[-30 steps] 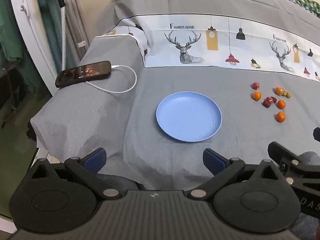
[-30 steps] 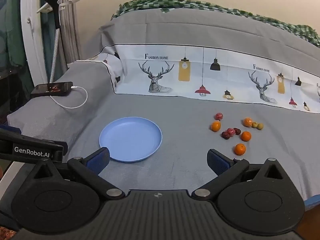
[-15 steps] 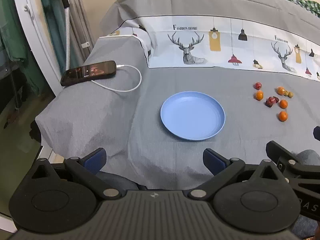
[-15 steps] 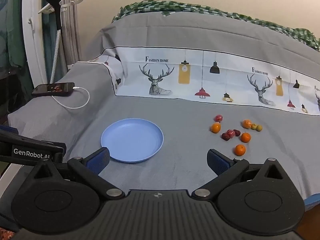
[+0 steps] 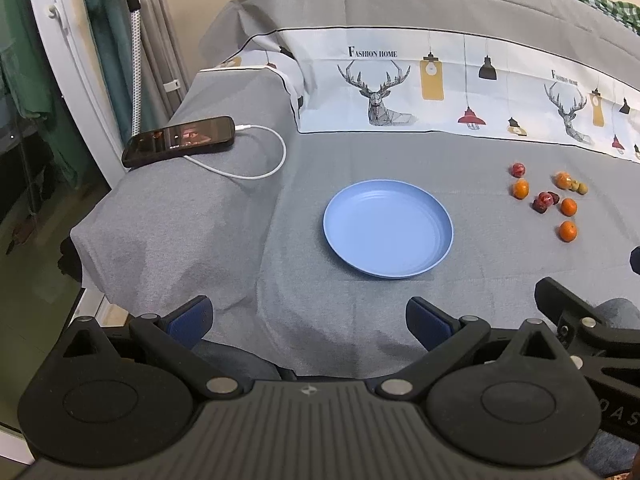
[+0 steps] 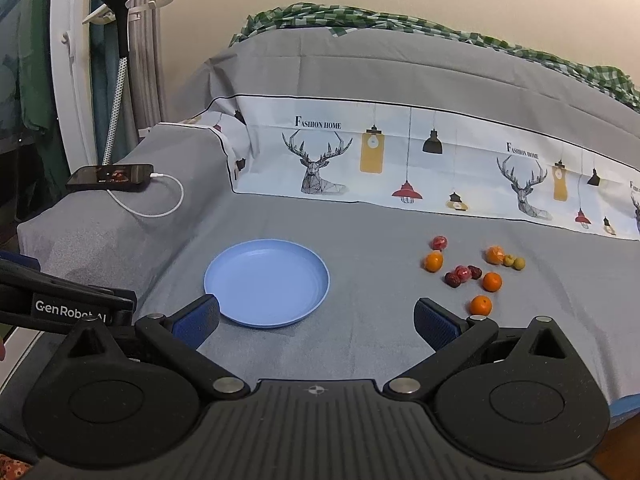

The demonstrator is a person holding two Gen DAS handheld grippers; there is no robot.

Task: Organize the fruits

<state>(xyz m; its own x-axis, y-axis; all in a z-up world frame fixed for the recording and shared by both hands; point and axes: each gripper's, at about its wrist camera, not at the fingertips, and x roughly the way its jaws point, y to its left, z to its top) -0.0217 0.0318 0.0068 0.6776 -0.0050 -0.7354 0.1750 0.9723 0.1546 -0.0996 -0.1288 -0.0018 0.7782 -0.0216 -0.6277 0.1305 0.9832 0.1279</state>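
An empty blue plate [image 5: 388, 228] lies on the grey bedsheet; it also shows in the right wrist view [image 6: 267, 282]. To its right lies a loose cluster of small fruits [image 6: 472, 274]: several oranges such as the nearest orange [image 6: 480, 305], some dark red fruits [image 6: 460, 274] and two small green ones [image 6: 514, 261]. The cluster shows in the left wrist view [image 5: 550, 200] too. My left gripper [image 5: 308, 318] is open and empty, held near the bed's front edge. My right gripper [image 6: 316, 318] is open and empty, short of the plate and fruits.
A black phone [image 5: 179, 141] with a white charging cable [image 5: 256, 168] lies on a raised part of the bed at the left. A printed white pillow band [image 6: 420, 160] runs across the back. The bed edge drops off at left to the floor [image 5: 36, 280].
Both grippers have shifted slightly; the plate and fruits sit a little lower and more central in view. Nothing was grasped or moved on the bed.
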